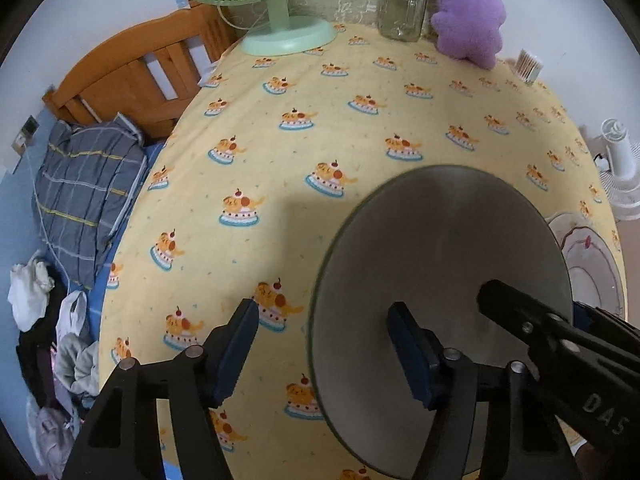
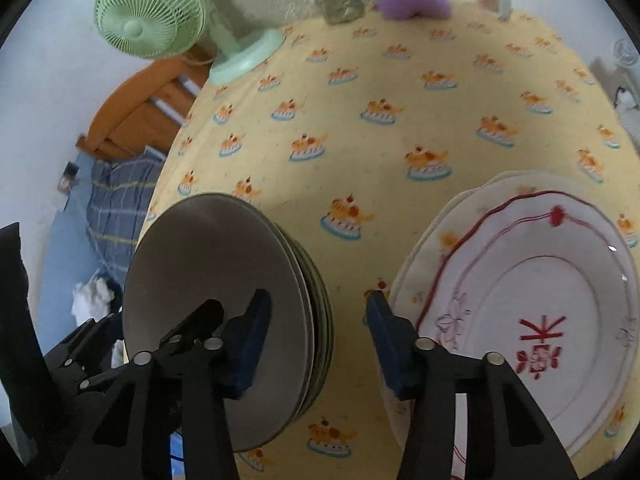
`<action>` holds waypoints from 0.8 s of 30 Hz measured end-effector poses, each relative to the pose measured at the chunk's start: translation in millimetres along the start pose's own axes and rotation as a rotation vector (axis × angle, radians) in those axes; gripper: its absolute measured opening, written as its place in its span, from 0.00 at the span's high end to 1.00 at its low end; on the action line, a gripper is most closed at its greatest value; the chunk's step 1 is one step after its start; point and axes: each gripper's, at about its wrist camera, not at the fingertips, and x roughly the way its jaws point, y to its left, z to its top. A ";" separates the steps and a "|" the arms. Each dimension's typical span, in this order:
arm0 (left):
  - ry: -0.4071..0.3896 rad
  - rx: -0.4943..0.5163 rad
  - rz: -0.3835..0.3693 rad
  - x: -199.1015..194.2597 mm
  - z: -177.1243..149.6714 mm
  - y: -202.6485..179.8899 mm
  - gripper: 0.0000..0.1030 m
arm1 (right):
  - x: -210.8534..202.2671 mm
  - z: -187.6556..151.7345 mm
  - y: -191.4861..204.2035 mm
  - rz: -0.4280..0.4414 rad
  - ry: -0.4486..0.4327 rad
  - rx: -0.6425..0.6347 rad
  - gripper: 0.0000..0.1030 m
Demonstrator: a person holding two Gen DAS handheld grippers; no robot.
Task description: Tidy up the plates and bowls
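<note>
With both the left claw [image 1: 324, 344] and right claw [image 2: 316, 340] standing apart, clamping nothing, and the right claw's left finger [image 2: 248, 344] over the grey plate stack [image 2: 216, 300] near the white plates [image 2: 520, 300], a careless nudge could slide the top plate off.

On the yellow cake-print tablecloth [image 2: 360, 152], a stack of grey plates [image 2: 208, 292] lies near the left edge and white plates with red trim [image 2: 532, 304] near the right edge. The right gripper [image 2: 316, 344] hangs between them, jaws apart, seemingly touching neither. A green fan [image 2: 160, 12] stands at the far left corner.
</note>
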 end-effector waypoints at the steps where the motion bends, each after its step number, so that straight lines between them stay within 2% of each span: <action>1: 0.009 0.001 0.006 1.0 -0.4 -1.7 0.35 | 3.3 0.4 -1.2 0.005 0.014 -0.001 0.55; 8: 0.004 0.054 0.046 2.2 1.6 -12.7 0.36 | 17.2 1.5 -9.8 0.067 0.061 0.028 0.62; 13: 0.004 0.079 0.036 3.4 5.0 -13.6 0.36 | 19.8 2.7 -6.9 0.091 0.067 0.042 0.68; 18: -0.007 0.126 -0.013 5.4 8.7 -11.4 0.36 | 19.0 2.5 -3.6 0.063 0.055 0.068 0.68; 24: -0.021 0.188 -0.126 10.1 11.7 -4.0 0.37 | 16.8 -1.1 3.8 -0.001 0.038 0.107 0.67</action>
